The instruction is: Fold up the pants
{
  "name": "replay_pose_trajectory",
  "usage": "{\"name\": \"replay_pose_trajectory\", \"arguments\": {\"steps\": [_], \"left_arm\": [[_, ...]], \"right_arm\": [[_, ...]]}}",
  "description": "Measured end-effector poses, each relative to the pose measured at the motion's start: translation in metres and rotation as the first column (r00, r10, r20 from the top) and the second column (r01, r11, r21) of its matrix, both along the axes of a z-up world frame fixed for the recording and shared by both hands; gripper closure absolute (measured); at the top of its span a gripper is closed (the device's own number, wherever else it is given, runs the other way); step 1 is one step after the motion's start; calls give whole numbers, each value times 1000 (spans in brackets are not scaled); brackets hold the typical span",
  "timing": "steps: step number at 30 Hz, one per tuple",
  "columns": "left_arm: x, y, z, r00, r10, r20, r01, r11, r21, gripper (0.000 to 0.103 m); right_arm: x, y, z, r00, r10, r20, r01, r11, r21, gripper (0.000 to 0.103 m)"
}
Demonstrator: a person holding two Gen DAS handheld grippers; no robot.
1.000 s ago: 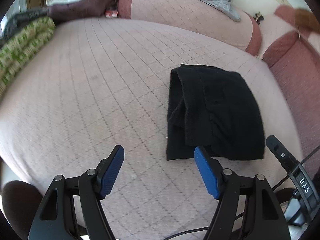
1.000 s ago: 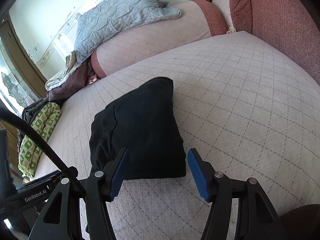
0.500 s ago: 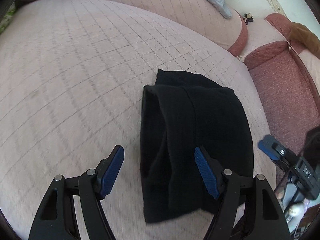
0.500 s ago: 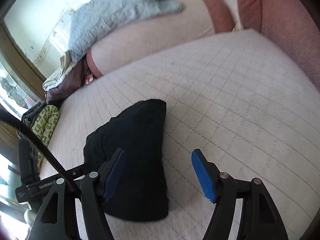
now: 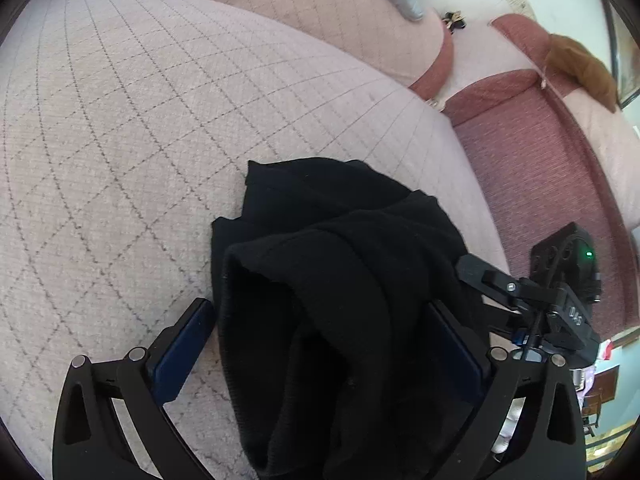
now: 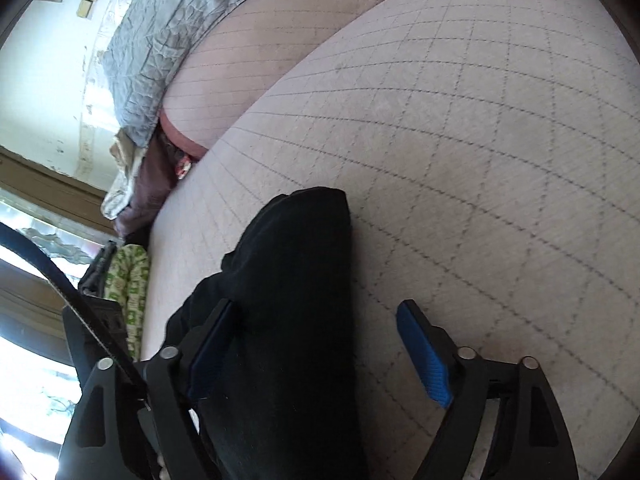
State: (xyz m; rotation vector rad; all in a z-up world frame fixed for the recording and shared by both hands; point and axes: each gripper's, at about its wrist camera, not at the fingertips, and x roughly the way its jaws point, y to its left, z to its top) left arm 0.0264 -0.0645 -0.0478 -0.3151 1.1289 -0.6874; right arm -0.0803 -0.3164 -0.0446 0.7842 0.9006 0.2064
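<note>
The black pants (image 5: 340,280) lie folded in a thick bundle on the pink quilted bed (image 5: 140,120). My left gripper (image 5: 320,344) is open and straddles the bundle's near left end, with the fabric between its blue pads. In the right wrist view the pants (image 6: 292,280) fill the lower middle. My right gripper (image 6: 320,348) is open around the bundle's right edge; its left pad is against the cloth and its right pad (image 6: 424,356) stands free over the bed. The right gripper's body also shows in the left wrist view (image 5: 540,300).
A pink bolster (image 5: 320,20) and a grey quilt (image 6: 168,40) lie along the bed's far side. A dark red sofa (image 5: 540,160) is at the right. A green patterned cloth (image 6: 132,288) lies by the window at the left.
Both grippers have moved forward and down onto the pants. The bundle now sits between each gripper's open fingers and looks bunched up at its near edge.
</note>
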Motion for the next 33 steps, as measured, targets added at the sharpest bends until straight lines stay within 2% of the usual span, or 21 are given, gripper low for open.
{"name": "replay_pose_trajectory", "arguments": {"steps": [4,5,6,7,9,15,21,24,28,31,33], "left_arm": [[1,3,1,999,2,-39,-4,998,-59,36],[1,4,2,999,0,-48,-4,997,-73,41],[1,4,3,999,4,-54,-8,997,-76,47],[1,5,6,998,7,-57,-11,996,-84,51],[1,4,13,998,7,-55,-13,995,-97,54],[4,14,32,999,32,-15,-33,992,-123,54],[30,35,30,994,105,-39,-110,981,-160,55],[42,38,26,990,135,-38,-139,980,-139,54],[50,39,14,983,176,-60,-180,981,-70,54],[51,36,17,983,172,-69,-177,982,-61,52],[51,36,22,984,167,-61,-171,983,-64,51]], "right_arm": [[1,10,1,999,33,20,-33,999,-19,14],[0,13,1,999,49,19,-49,999,-9,25],[-1,18,-1,997,77,14,-77,997,22,41],[-4,23,2,998,66,19,-66,998,-11,42],[-5,31,9,997,75,32,-74,996,-58,51],[2,49,39,991,96,89,-90,994,-64,55],[32,70,57,985,130,117,-119,988,-100,59],[45,74,53,987,120,110,-105,986,-131,62],[54,68,36,996,69,61,-56,978,-202,62],[48,59,26,999,17,44,-5,966,-260,55],[42,53,24,999,-3,42,15,959,-284,39]]}}
